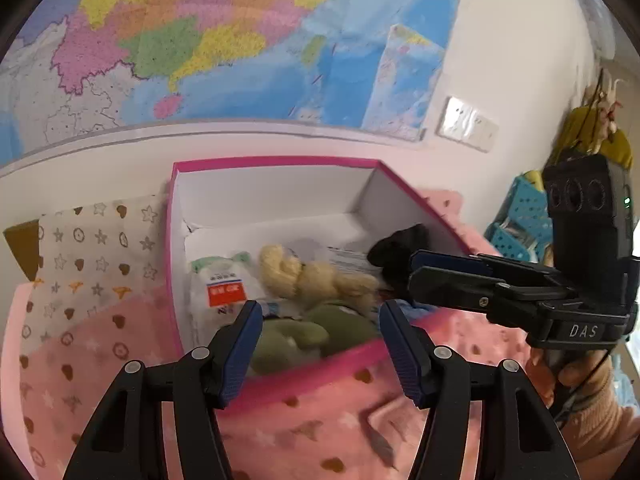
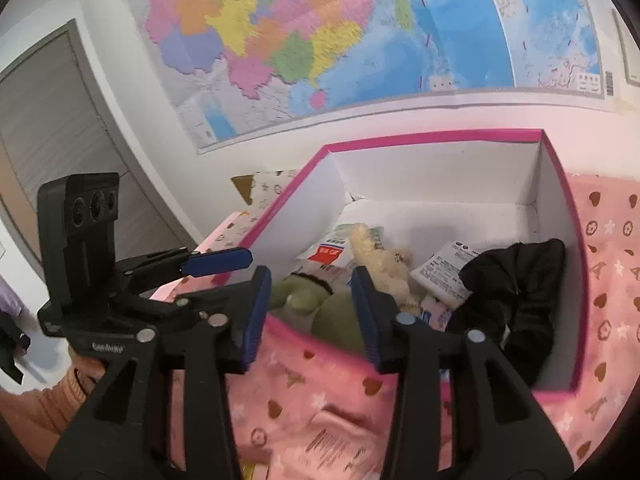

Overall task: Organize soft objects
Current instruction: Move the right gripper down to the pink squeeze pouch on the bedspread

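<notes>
A pink-rimmed white box [image 1: 276,160] [image 2: 436,134] sits on a pink patterned blanket [image 1: 328,420] [image 2: 320,404]. Inside lie a green plush toy [image 1: 304,336] [image 2: 320,304], a cream yarn bundle [image 1: 316,276] [image 2: 380,260], a white packet with a red label [image 1: 220,288] [image 2: 330,254], and a black scrunchie [image 1: 400,244] [image 2: 524,292] at the box's right wall. My left gripper [image 1: 320,344] is open and empty above the box's near rim. My right gripper [image 2: 312,316] is open and empty, also over the near rim; in the left wrist view it [image 1: 416,276] reaches in from the right.
A large map [image 1: 224,40] [image 2: 360,28] hangs on the wall behind the box. A cream patterned cloth [image 1: 88,256] lies left of the box. Blue perforated baskets [image 1: 524,216] stand at the right. A grey door [image 2: 52,120] is at the left.
</notes>
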`<state>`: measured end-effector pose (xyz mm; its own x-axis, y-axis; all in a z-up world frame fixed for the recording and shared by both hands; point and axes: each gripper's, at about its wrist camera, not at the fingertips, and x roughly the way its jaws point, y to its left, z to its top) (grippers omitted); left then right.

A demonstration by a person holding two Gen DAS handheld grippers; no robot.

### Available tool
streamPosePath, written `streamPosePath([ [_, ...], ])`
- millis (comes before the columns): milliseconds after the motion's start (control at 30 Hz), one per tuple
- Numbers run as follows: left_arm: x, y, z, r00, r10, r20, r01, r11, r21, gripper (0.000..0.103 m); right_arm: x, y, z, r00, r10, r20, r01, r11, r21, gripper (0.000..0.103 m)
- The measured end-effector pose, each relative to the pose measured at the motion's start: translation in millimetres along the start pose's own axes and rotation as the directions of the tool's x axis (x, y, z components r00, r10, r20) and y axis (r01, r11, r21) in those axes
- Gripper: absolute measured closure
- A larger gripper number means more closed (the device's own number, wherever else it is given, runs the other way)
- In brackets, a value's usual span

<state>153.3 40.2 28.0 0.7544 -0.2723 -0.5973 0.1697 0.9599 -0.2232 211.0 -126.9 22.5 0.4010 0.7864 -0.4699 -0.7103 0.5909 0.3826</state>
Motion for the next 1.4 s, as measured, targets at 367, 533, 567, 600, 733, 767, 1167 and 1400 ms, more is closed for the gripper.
streamPosePath([
  [367, -11.1, -17.4, -42.7, 0.997, -0.056, -0.047, 0.055, 0.998, -0.019, 0.040, -23.7, -9.3, -50.3, 0.997, -0.019, -0.073, 0.023, 0.999, 0.049, 0.052],
  [533, -6.8, -20.2, -60.8, 0.993, -0.082, -0.085, 0.078, 0.996, -0.048, 0.040, -25.3, -19.9, -81.8, 0.991, -0.029, -0.128, 0.042, 0.994, 0.102, 0.052],
  [567, -5.7, -20.6, -64.1, 0.992, -0.089, -0.093, 0.084, 0.995, -0.056, 0.040, -25.2, -21.2, -86.7, 0.990, -0.030, -0.137, 0.046, 0.993, 0.110, 0.052],
  [600, -4.6, -21.5, -67.6, 0.991, -0.094, -0.098, 0.088, 0.994, -0.062, 0.040, -24.5, -23.1, -93.1, 0.988, -0.030, -0.150, 0.049, 0.992, 0.121, 0.052],
  [733, -0.3, -27.0, -79.9, 0.986, -0.110, -0.126, 0.102, 0.992, -0.071, 0.040, -20.9, -30.6, -112.6, 0.981, -0.042, -0.191, 0.073, 0.985, 0.157, 0.052],
  [767, 1.2, -29.1, -82.8, 0.984, -0.115, -0.133, 0.106, 0.992, -0.071, 0.040, -19.7, -33.0, -117.7, 0.979, -0.043, -0.200, 0.077, 0.983, 0.169, 0.052],
  [1167, 24.4, -48.1, -101.4, 0.970, -0.122, -0.210, 0.113, 0.992, -0.056, 0.041, -16.6, -38.7, -134.6, 0.974, -0.070, -0.216, 0.112, 0.976, 0.189, 0.052],
  [1400, 31.0, -51.3, -104.1, 0.966, -0.118, -0.229, 0.107, 0.992, -0.059, 0.043, -14.5, -39.0, -136.1, 0.975, -0.074, -0.208, 0.113, 0.977, 0.182, 0.052],
])
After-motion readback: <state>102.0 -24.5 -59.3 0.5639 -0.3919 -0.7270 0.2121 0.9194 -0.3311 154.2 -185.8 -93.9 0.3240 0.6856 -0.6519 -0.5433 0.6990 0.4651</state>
